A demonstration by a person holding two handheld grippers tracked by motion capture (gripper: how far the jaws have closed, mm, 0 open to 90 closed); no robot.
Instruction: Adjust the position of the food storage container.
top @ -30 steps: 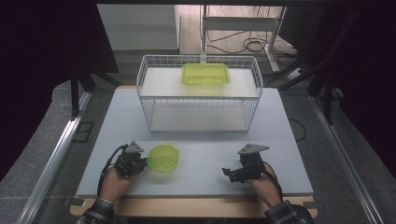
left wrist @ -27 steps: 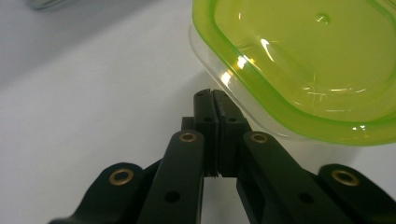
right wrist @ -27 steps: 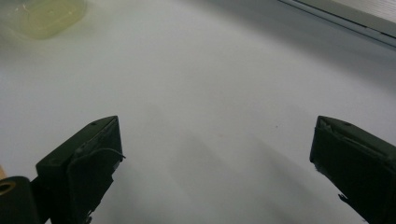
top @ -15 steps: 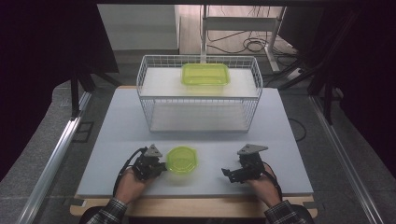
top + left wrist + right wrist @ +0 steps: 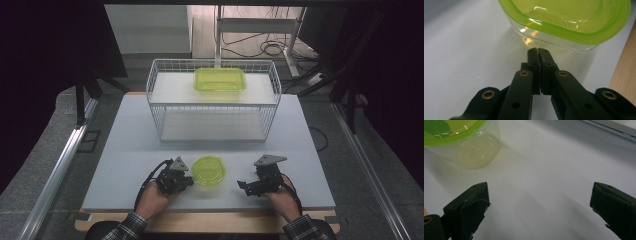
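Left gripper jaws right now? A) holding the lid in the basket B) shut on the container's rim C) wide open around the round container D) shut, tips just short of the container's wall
D: the left gripper has its jaws pressed together, tips beside the round container, gripping nothing.

Counted on the white table [image 5: 130,150]: one round container with a green lid [image 5: 208,170], one rectangular green-lidded container [image 5: 220,79], one white wire rack [image 5: 160,107] of two tiers. Tallied two black grippers, left [image 5: 191,180] and right [image 5: 241,186], one in each of two hands. Noted two plaid sleeves.
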